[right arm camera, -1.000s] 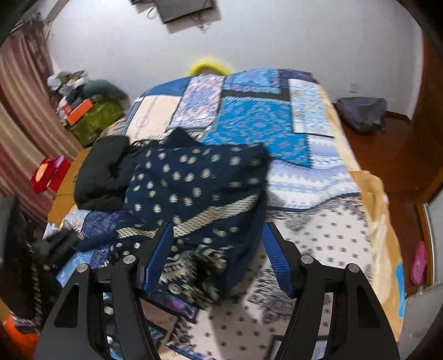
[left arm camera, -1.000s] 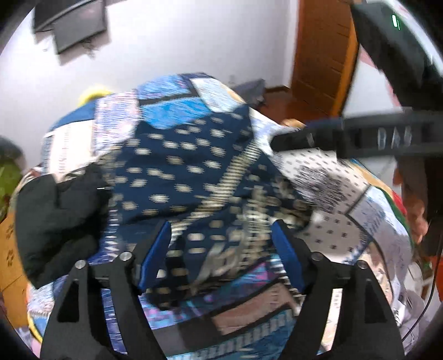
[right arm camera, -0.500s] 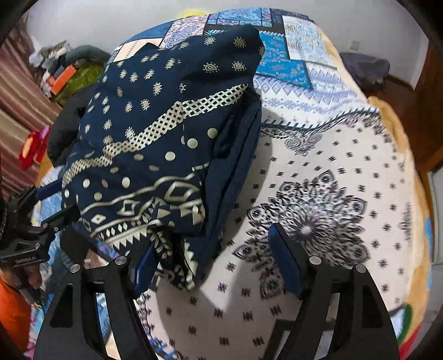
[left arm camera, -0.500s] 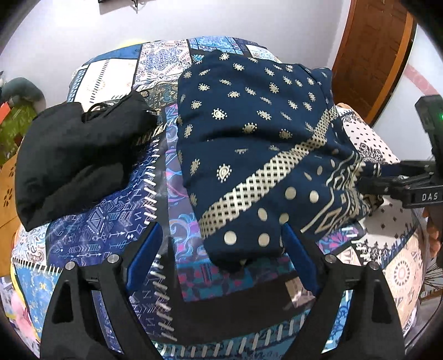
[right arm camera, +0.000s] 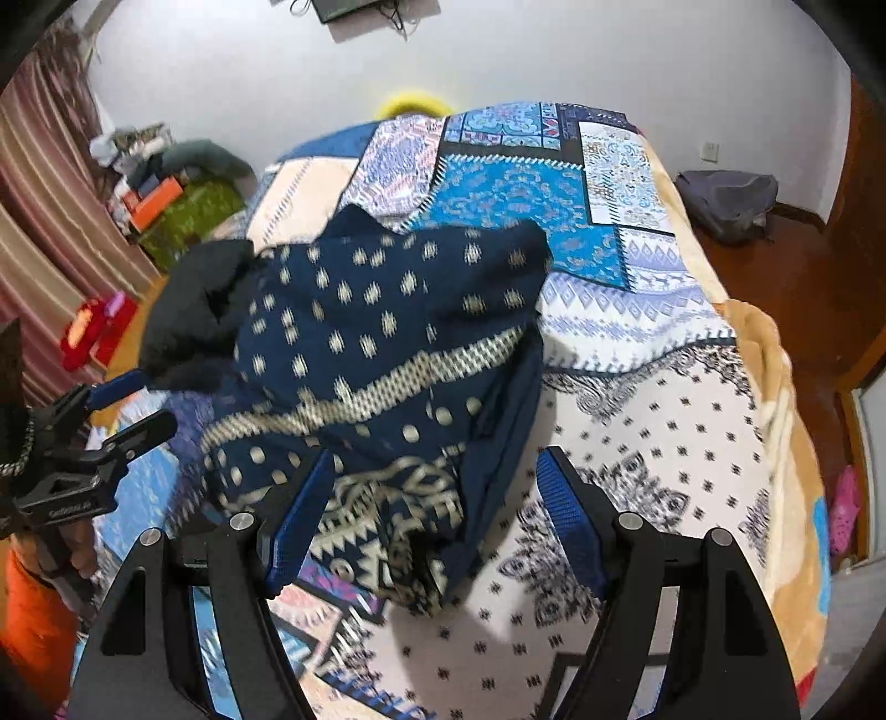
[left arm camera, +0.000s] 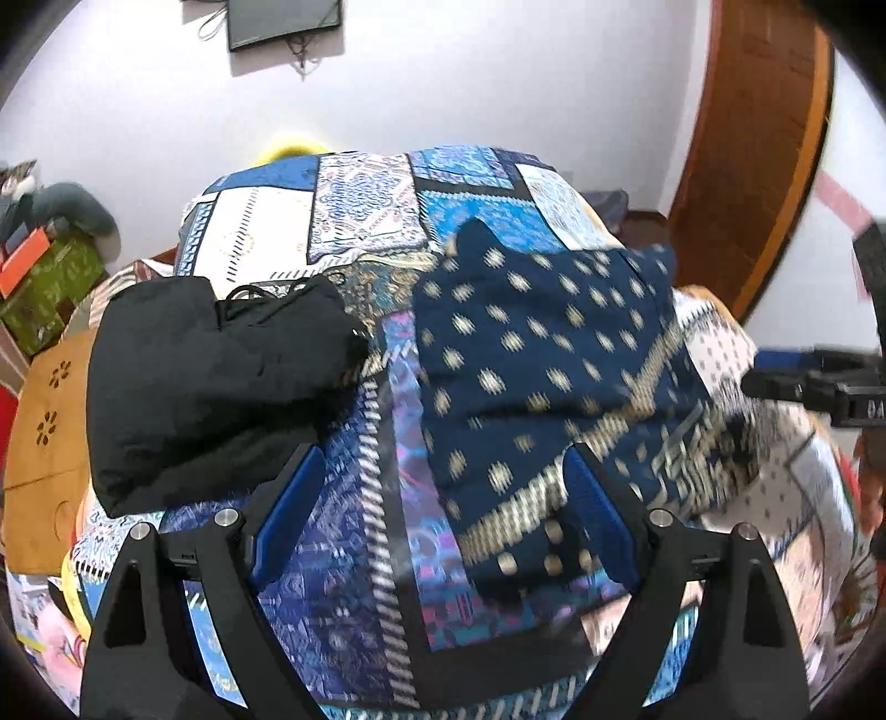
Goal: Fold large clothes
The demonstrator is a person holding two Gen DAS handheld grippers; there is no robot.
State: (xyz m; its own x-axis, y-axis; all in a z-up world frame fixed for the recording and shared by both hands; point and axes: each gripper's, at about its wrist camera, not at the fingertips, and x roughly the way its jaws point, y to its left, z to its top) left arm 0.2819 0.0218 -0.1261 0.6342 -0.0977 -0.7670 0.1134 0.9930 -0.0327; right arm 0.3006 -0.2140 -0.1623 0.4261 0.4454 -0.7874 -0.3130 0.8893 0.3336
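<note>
Garments on the bed (right arm camera: 692,421): 2 total. One navy patterned garment (left arm camera: 554,360) w/ cream dots and a cream lattice band, folded into a thick bundle, lying mid-bed on the patchwork blanket (left arm camera: 365,232). One black garment (left arm camera: 210,382) bunched up beside it, on the left in the left wrist view; whether the two touch can't be told.

Tongs: 2 sets. Left tongs (left arm camera: 437,520) released, jaws wide apart, nothing gripped. The near corner of the navy bundle sits just inside the right-hand finger (left arm camera: 598,515) in the picture, the rest of the gap shows only blanket. The other finger lies over the edge of the black garment in the picture; can't tell if it touches. Right tongs (right arm camera: 426,515) also released, jaws spread. The navy bundle's zigzag-patterned end (right arm camera: 398,498) lies betw. the fingers, but the pads don't press on it; the right-hand finger is clear of the cloth, over white blanket.

Each set shows in the other's cam: right tongs (left arm camera: 814,382) at the far right edge of the left view, beyond the bundle; left tongs (right arm camera: 105,410) at the left edge of the right view, w/ a hand (right arm camera: 72,548) below on the handle and an orange sleeve (right arm camera: 33,609).

Bkgd: 1 wall screen (left arm camera: 285,19), 1 wooden door (left arm camera: 758,166), 1 grey bag (right arm camera: 725,199) on the floor, striped curtain (right arm camera: 33,210), 1 green box (right arm camera: 194,213) w/ clutter on top. Some motion blur in both views.
</note>
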